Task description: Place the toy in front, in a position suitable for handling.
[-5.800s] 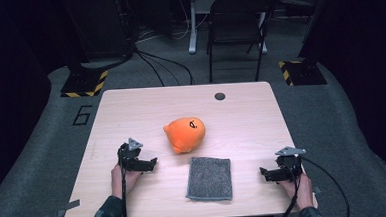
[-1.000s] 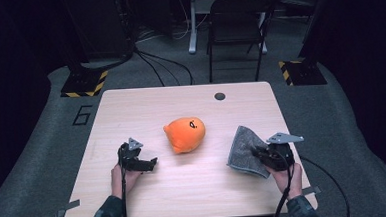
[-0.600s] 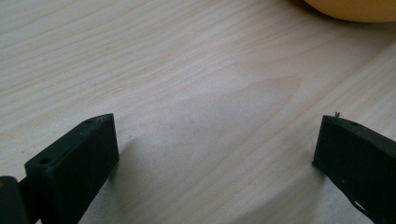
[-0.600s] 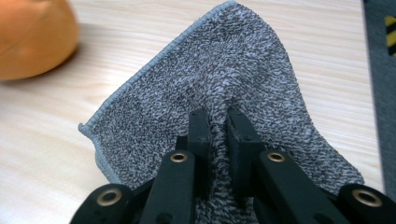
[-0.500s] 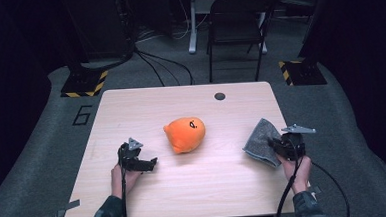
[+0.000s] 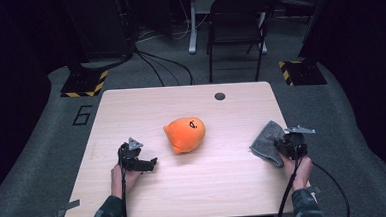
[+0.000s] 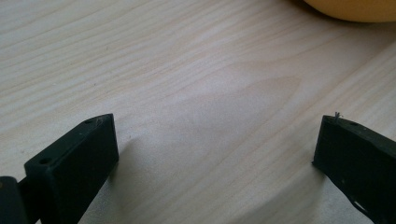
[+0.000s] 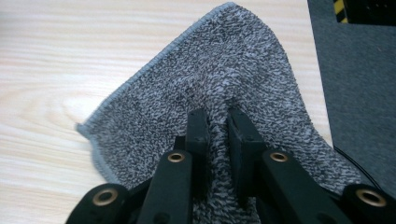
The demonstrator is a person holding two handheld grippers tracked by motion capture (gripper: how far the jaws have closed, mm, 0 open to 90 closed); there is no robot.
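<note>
Fingers (image 8: 198,135) of the right gripper (image 8: 218,122) pinched a fold of the grey cloth (image 8: 205,84), which lay near the table's (image 6: 195,188) right edge. Left gripper (image 6: 145,163) rested open on bare wood, near the orange plush toy (image 6: 185,134).

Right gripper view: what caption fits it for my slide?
Right gripper pinches a fold of grey towel over the wooden table.

Left gripper (image 6: 143,163) is resting low, jaws spread wide; right gripper (image 6: 281,146) is pinching, jaws nearly together.
</note>
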